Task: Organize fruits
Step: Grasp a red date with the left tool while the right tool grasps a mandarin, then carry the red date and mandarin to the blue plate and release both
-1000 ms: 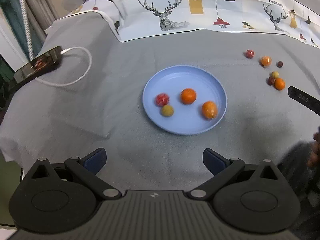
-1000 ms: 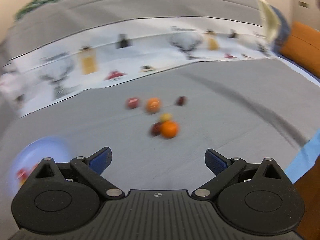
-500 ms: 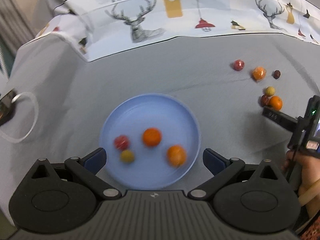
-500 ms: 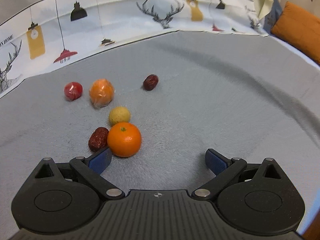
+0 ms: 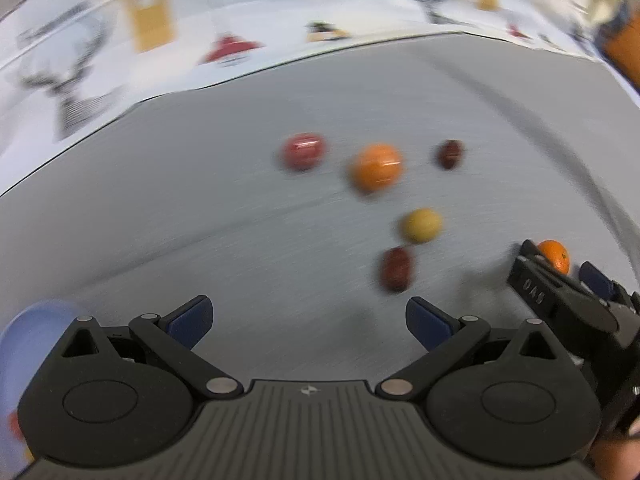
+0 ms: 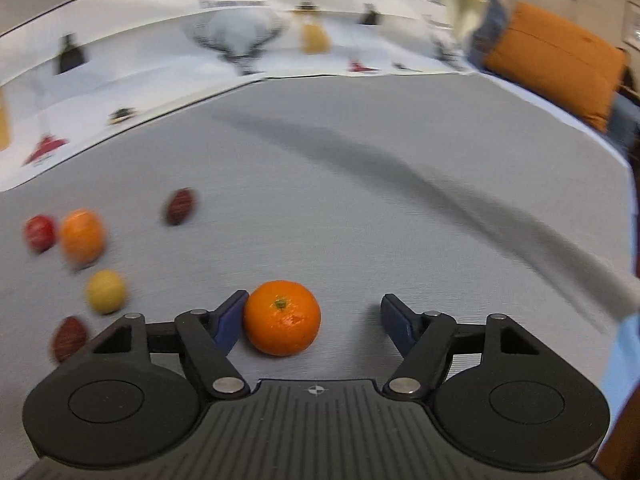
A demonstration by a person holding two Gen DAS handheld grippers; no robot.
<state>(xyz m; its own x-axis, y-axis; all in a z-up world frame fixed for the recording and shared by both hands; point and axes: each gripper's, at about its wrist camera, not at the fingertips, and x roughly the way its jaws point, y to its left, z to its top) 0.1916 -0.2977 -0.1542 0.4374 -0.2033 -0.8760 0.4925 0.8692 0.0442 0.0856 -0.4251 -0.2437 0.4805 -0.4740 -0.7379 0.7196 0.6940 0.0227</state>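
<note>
A tangerine [image 6: 282,323] lies on the grey cloth between the fingers of my right gripper [image 6: 314,322]. Its jaws are closing: the left pad [image 6: 230,320] touches the fruit, the right pad stands apart from it. To the left lie a yellow fruit [image 6: 106,291], two dark red dates [image 6: 70,338] [image 6: 181,206], an orange fruit [image 6: 82,240] and a red one [image 6: 40,233]. My left gripper [image 5: 310,320] hangs open and empty just short of the near date [image 5: 396,269] and yellow fruit [image 5: 422,225]. The right gripper [image 5: 562,266] shows at the right of the left wrist view.
The blue plate [image 5: 36,320] peeks in at the lower left of the left wrist view. A white cloth printed with deer and lamps [image 5: 240,40] borders the far side. An orange cushion [image 6: 560,76] sits far right. A hand [image 5: 612,456] holds the right gripper.
My left gripper swung right from over the plate to the loose fruits. My right gripper came down and forward around the tangerine, and its jaws narrowed.
</note>
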